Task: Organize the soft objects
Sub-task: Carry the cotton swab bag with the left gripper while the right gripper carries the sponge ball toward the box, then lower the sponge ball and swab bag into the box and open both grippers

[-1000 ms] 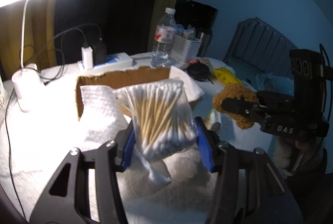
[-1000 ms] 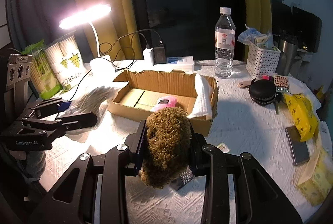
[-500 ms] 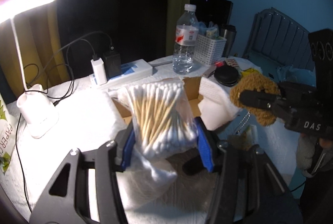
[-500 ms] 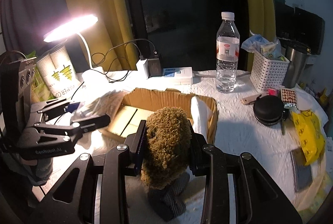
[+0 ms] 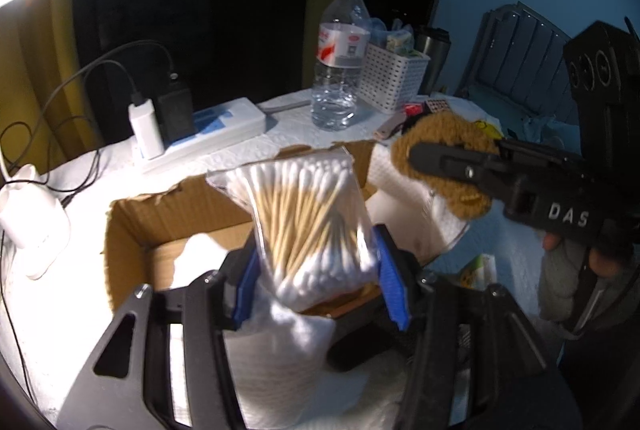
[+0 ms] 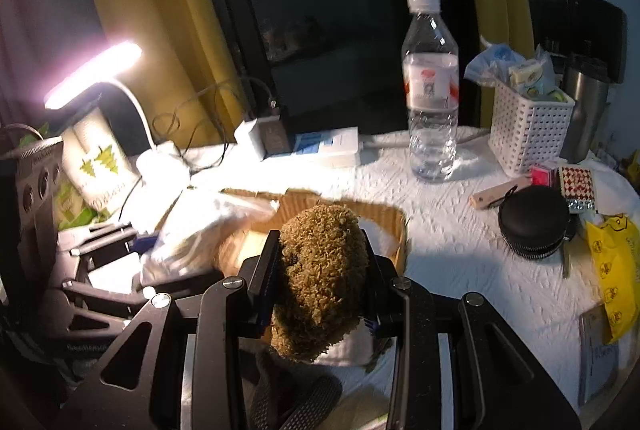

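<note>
My left gripper [image 5: 316, 270] is shut on a clear bag of cotton swabs [image 5: 308, 218] and holds it over the open cardboard box [image 5: 132, 230]. My right gripper [image 6: 320, 270] is shut on a brown fuzzy plush toy [image 6: 320, 270] and holds it above the box's near right corner [image 6: 392, 226]. The plush also shows in the left wrist view [image 5: 444, 150], squeezed between the right gripper's black fingers [image 5: 460, 162]. The left gripper and its bag show in the right wrist view [image 6: 192, 234] at the left. White soft paper [image 5: 200, 262] lies inside the box.
A water bottle [image 6: 430, 90], a white basket [image 6: 528, 130], a power strip with chargers [image 6: 316, 146] and a lit desk lamp [image 6: 92, 74] stand at the back. A black round case [image 6: 534, 226], a yellow packet [image 6: 612, 262] and small items lie at the right.
Both grippers have moved forward and over the box with their loads. The bag of cotton swabs now hangs above the box's inside, and the plush is closer to the box's right corner.
</note>
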`<control>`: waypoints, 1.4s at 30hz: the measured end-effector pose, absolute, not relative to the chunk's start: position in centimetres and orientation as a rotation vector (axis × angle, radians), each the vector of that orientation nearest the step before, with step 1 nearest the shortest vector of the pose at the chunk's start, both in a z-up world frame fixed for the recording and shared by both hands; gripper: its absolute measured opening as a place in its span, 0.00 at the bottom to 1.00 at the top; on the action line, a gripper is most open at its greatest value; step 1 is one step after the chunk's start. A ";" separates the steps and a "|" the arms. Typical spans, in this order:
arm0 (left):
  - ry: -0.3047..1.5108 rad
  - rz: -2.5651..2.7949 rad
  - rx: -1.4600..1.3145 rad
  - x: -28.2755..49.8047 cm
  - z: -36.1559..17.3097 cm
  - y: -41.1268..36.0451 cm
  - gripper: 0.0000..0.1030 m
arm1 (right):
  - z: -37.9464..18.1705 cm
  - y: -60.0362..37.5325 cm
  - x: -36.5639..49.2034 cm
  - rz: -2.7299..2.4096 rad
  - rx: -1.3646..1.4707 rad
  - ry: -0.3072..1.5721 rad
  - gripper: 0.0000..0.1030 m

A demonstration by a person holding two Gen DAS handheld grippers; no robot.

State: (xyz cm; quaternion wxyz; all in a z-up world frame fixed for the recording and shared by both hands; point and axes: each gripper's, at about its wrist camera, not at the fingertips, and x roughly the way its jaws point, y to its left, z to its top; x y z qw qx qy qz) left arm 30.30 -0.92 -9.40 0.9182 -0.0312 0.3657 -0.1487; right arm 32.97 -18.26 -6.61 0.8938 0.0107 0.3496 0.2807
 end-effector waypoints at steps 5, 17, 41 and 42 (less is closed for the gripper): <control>0.756 -0.351 -0.057 31.2 -9.5 -3.2 0.52 | -5.6 -20.0 33.4 0.571 0.052 0.693 0.35; 0.807 -0.437 -0.054 34.2 -11.2 -8.6 0.52 | -5.1 -25.0 32.7 0.509 0.097 0.669 0.35; 0.693 -0.391 -0.089 29.6 -6.6 -3.7 0.86 | -3.4 -23.2 29.8 0.520 0.067 0.636 0.35; 0.693 -0.382 -0.093 29.3 -6.6 -3.1 0.86 | -3.4 -22.8 29.7 0.526 0.062 0.639 0.36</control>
